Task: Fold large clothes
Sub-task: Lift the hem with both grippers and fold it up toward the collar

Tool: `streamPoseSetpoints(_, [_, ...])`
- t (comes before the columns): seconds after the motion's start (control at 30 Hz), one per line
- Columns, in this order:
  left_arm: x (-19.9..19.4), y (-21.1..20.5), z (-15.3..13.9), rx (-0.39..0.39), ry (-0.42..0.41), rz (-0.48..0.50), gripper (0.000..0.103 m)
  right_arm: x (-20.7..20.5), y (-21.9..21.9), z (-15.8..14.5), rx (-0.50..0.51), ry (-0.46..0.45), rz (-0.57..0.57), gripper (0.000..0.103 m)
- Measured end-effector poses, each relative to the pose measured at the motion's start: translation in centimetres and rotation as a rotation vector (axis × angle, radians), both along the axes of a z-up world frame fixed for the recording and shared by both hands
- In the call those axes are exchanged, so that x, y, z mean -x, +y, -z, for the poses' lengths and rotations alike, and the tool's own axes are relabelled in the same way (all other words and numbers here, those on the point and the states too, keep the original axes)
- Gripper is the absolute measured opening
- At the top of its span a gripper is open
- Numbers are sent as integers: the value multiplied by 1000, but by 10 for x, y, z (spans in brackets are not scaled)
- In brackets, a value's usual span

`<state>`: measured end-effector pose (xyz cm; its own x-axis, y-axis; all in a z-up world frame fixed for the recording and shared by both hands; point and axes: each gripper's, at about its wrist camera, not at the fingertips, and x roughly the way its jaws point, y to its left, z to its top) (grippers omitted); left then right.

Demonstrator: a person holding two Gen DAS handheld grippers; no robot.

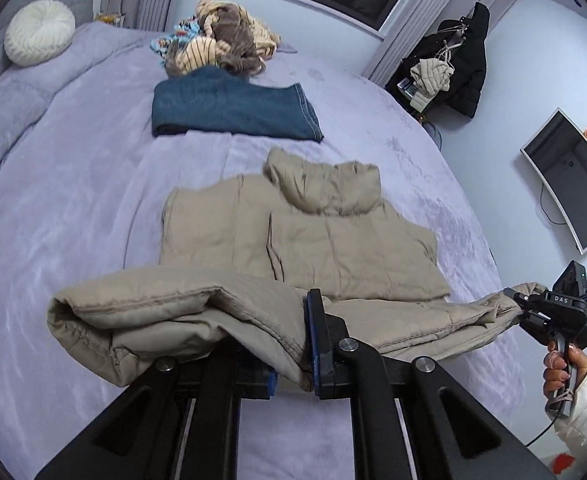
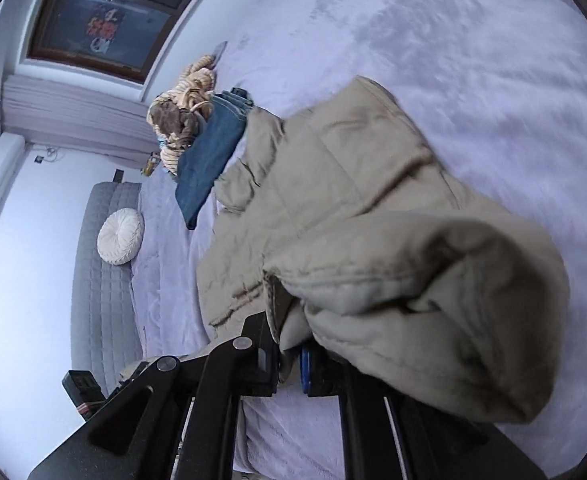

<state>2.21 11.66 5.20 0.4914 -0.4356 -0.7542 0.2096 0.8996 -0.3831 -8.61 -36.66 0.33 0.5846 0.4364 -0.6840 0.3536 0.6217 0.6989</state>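
Observation:
A beige quilted hooded vest [image 1: 333, 240] lies on the lilac bed, its hood toward the far side. The near hem is lifted off the bed and stretched between both grippers. My left gripper [image 1: 293, 348] is shut on the hem's left part, and fabric bunches over its fingers. At the right edge of the left wrist view, my right gripper [image 1: 519, 310] pinches the hem's other end, held by a person's hand [image 1: 559, 372]. In the right wrist view the right gripper [image 2: 289, 344] is shut on a thick fold of the vest [image 2: 353, 200], which hides its right finger.
Folded blue jeans [image 1: 229, 108] lie beyond the vest, with a heap of striped and brown clothes [image 1: 221, 44] behind them. A round white cushion [image 1: 39, 32] rests at the grey headboard. A dark coat [image 1: 457, 60] and a wall screen [image 1: 569, 176] are right of the bed [image 1: 73, 200].

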Motion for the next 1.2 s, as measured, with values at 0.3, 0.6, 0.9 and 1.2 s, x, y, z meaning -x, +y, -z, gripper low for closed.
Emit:
streamPoseSetpoints(0.3, [-141, -36, 38, -146, 14, -163, 13, -171, -20, -5, 96, -20, -119, 8])
streamPoseSetpoints(0.6, [-209, -53, 132, -240, 146, -181, 13, -248, -25, 87, 116, 117, -112, 8])
streamPoseSetpoints(0.9, [-224, -52, 145, -230, 173, -135, 30, -261, -33, 111, 51, 154, -64, 29])
streamPoseSetpoints(1.2, [-191, -51, 118, -246, 40, -110, 73, -243, -6, 77, 188, 96, -209, 15])
